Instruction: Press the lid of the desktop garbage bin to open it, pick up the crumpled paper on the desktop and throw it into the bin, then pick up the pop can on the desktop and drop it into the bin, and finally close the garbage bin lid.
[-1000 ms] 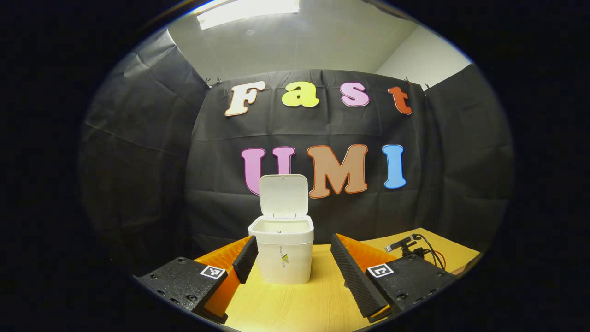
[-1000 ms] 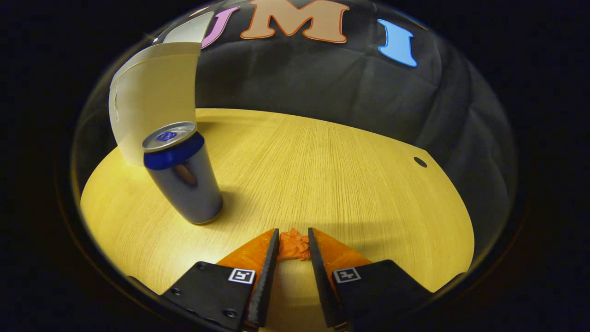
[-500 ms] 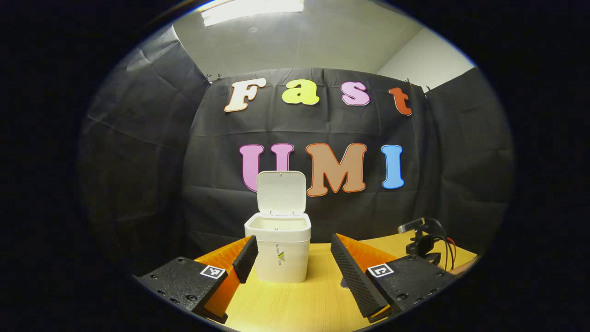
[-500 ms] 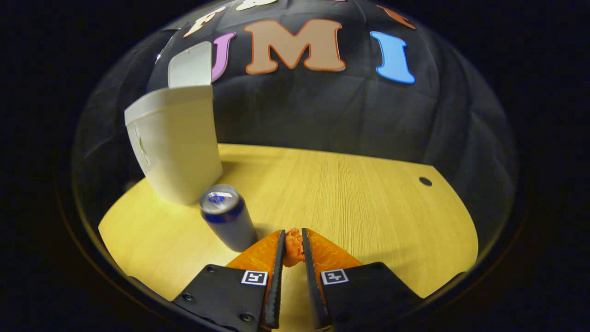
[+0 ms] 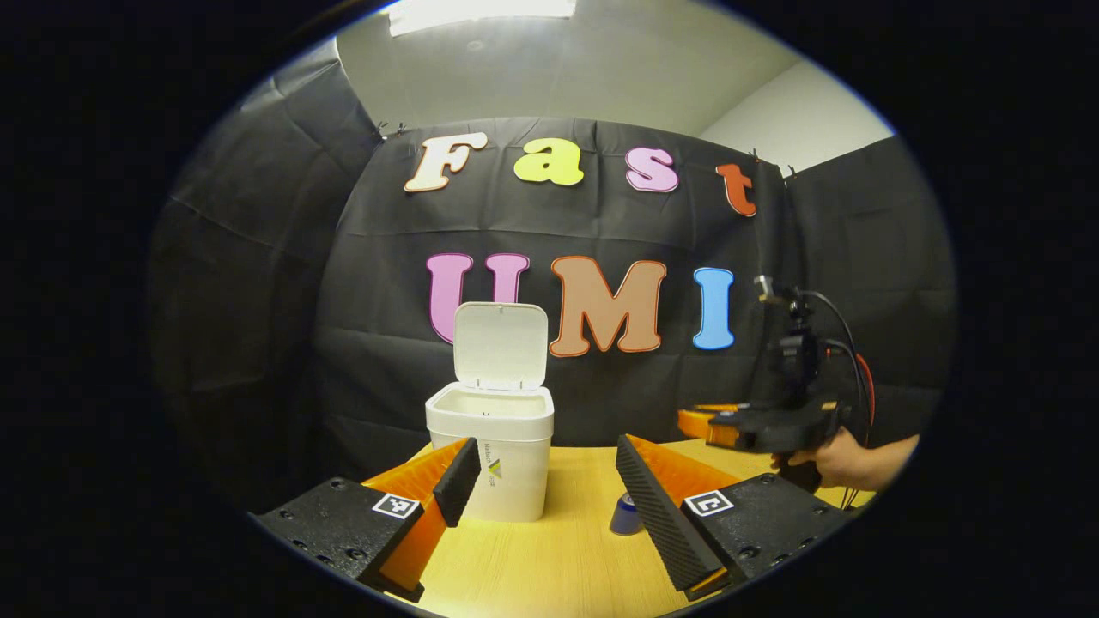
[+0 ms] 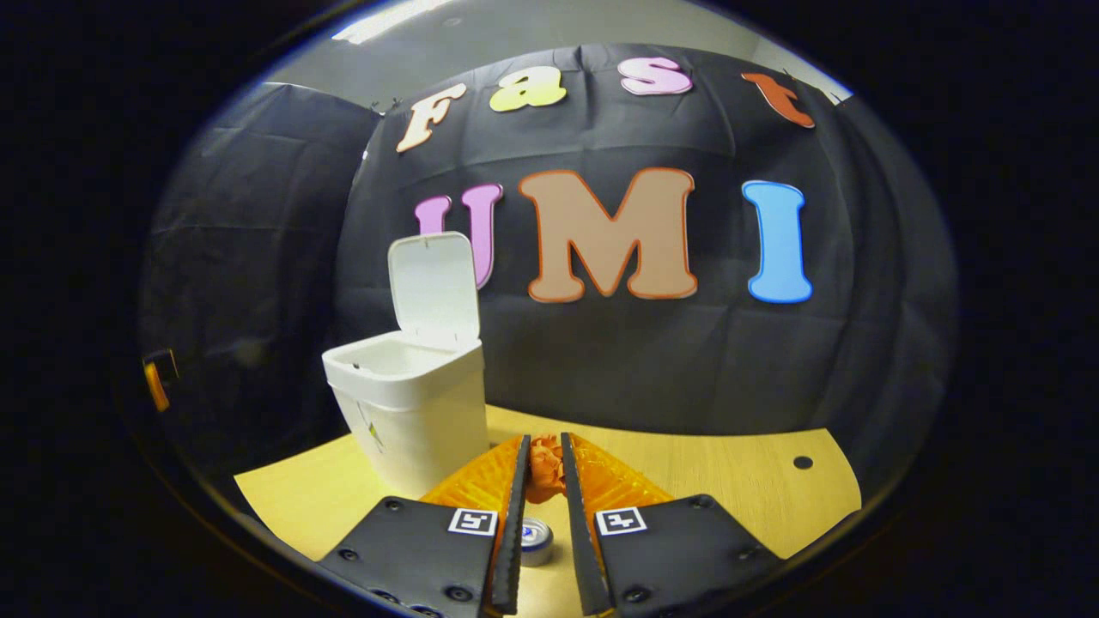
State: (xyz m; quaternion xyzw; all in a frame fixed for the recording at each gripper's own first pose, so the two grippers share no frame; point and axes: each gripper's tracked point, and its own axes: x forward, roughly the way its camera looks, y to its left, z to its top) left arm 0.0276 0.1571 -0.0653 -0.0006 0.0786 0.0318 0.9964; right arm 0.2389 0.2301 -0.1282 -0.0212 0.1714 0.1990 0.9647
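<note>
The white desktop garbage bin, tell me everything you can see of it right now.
The white plastic desktop garbage bin is a small, squarish tub with rounded corners and a thicker collar round its rim. Its hinged lid stands open, upright at the back, with its pale inner face towards both cameras. A small printed mark sits on one side wall. The bin stands upright on the light wooden tabletop, in front of the black cloth wall. Nothing touches it; what little shows of its inside looks bare.

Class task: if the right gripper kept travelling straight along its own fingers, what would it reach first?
Most likely the black cloth wall. The right gripper, shut on the crumpled orange paper, points right of the open white plastic bin, though depth is uncertain.
</note>
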